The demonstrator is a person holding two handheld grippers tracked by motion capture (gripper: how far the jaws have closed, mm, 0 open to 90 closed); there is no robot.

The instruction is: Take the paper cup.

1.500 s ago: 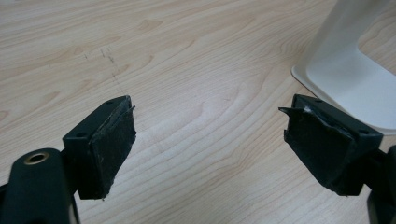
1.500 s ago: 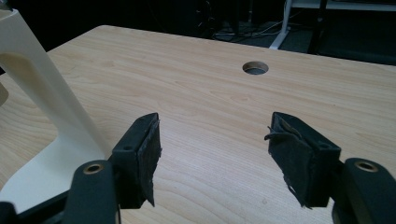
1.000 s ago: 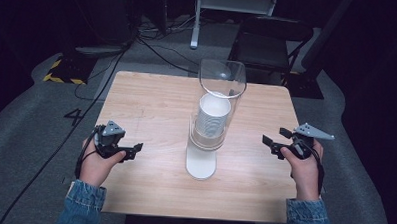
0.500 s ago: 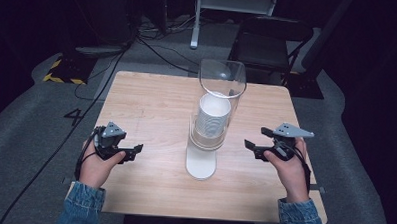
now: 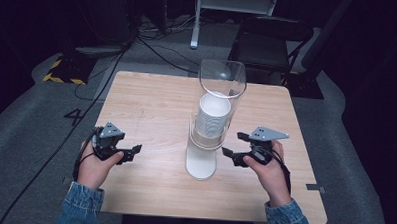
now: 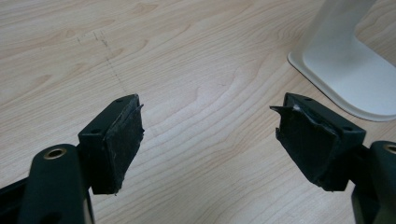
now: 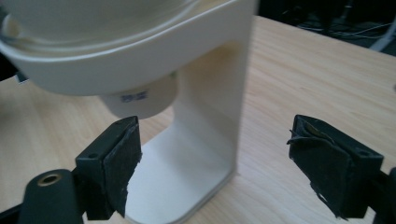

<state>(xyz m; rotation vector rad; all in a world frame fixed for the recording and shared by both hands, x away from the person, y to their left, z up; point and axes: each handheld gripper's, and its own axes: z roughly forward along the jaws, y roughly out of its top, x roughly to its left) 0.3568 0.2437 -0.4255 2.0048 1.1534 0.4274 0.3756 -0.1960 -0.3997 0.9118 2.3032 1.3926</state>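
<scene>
left gripper point(image 5: 135, 151) held low at near left, jaws wide apart, pointing right, right gripper point(image 5: 231, 145) at near right, jaws wide apart, pointing left, both forearms in denim sleeves at the near edge

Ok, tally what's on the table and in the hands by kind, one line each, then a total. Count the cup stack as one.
Cup dispenser, white stand with clear tube: 1
Stack of white cups inside it: 1
Handheld grippers, left gripper and right gripper, both open: 2
Total: 4
</scene>
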